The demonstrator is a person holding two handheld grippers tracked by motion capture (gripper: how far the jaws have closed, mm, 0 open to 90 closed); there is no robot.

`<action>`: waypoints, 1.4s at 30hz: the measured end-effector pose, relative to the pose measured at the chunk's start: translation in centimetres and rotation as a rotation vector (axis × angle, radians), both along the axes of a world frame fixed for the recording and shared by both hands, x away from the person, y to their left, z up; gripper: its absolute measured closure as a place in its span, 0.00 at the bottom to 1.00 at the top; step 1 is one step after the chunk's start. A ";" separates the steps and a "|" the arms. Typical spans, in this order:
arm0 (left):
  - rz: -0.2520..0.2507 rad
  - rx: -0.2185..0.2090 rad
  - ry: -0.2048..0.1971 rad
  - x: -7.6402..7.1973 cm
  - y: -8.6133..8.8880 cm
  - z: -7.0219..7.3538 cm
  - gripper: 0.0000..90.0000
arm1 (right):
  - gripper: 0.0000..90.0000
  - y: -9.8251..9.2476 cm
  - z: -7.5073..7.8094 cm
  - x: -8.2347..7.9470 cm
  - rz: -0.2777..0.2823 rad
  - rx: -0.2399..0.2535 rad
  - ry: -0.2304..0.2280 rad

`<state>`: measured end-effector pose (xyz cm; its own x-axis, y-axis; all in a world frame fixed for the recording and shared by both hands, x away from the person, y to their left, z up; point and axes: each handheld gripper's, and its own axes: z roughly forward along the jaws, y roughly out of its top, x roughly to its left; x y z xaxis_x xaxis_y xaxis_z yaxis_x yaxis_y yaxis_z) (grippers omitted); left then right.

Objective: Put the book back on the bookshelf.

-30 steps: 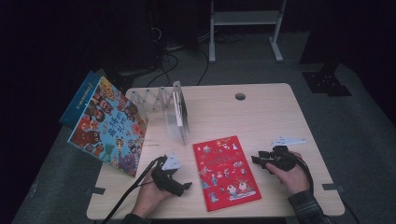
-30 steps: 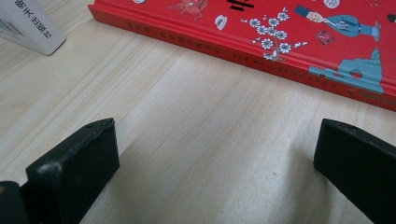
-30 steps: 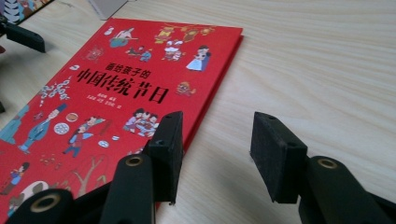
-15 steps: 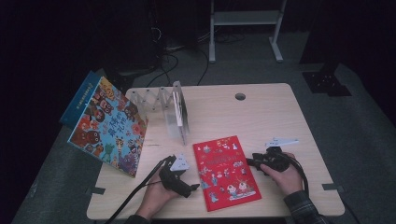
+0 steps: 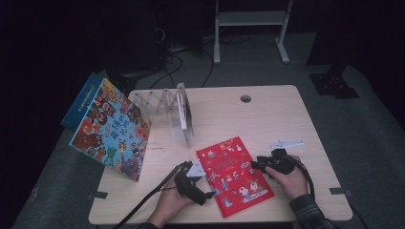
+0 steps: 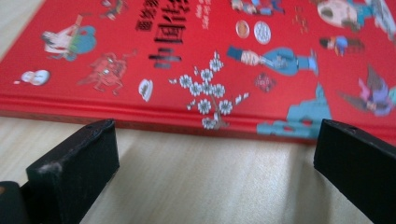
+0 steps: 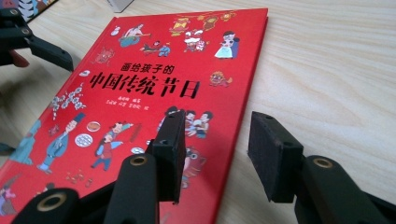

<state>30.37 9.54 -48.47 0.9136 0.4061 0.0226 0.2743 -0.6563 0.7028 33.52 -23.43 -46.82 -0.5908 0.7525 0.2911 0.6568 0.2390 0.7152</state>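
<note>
At the back left of the worktop (image 5: 267,119) a white folding rack (image 5: 165,102) stands with a thin book (image 5: 184,114) upright in its end slot. A large picture book (image 5: 111,130) crowded with cartoon figures leans against the rack's far end and overhangs the left edge, with a blue book (image 5: 80,100) behind it. A small pale plate (image 5: 285,143) shows just behind the right hand. None of these lies between the grippers and the red book (image 5: 232,172).

The red book lies flat near the front edge, turned a little askew, between the two hands. Its glossy hardback cover is bright red, with black Chinese title characters, small festival figures and a sprig of white blossom.

The left gripper (image 6: 215,154) sits low on the wood facing the book's spine edge, jaws wide apart and clear of it. The right gripper (image 7: 214,142) is at the opposite long edge; its jaws stand partly apart, one above the cover and one beyond the edge, with no pad pressing on the book.

The worktop is pale wood with a round cable hole (image 5: 245,98) near the back. Around it the room is dark, with grey floor, cables and a white metal frame (image 5: 250,21) behind.
</note>
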 end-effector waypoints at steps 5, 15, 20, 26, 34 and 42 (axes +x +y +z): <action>0.001 0.000 0.000 0.0 0.0 0.0 0.00 | 0.65 0.2 -0.3 0.4 -0.006 -0.002 0.006; 0.002 -0.002 0.003 0.0 0.0 0.0 0.00 | 0.74 0.4 -1.0 1.0 -0.006 0.020 0.035; 0.003 -0.004 0.005 0.0 0.0 0.0 0.00 | 0.74 0.3 -1.2 1.2 -0.014 0.043 0.057; 0.002 -0.004 0.005 0.0 -0.1 0.0 0.00 | 0.75 0.1 -1.3 1.4 -0.008 0.063 0.075; 0.000 -0.003 0.006 0.0 -0.1 0.0 0.00 | 0.80 -0.3 -1.3 1.7 0.000 0.086 0.083; -0.004 -0.005 0.003 0.0 -0.1 0.0 0.00 | 0.81 -1.1 -0.3 1.6 0.029 0.163 0.070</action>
<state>30.37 9.48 -48.51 0.9153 0.4024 0.0174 0.2741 -0.6539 0.7052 35.17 -24.50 -47.12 -0.5858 0.6749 0.4488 0.7009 0.1438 0.6986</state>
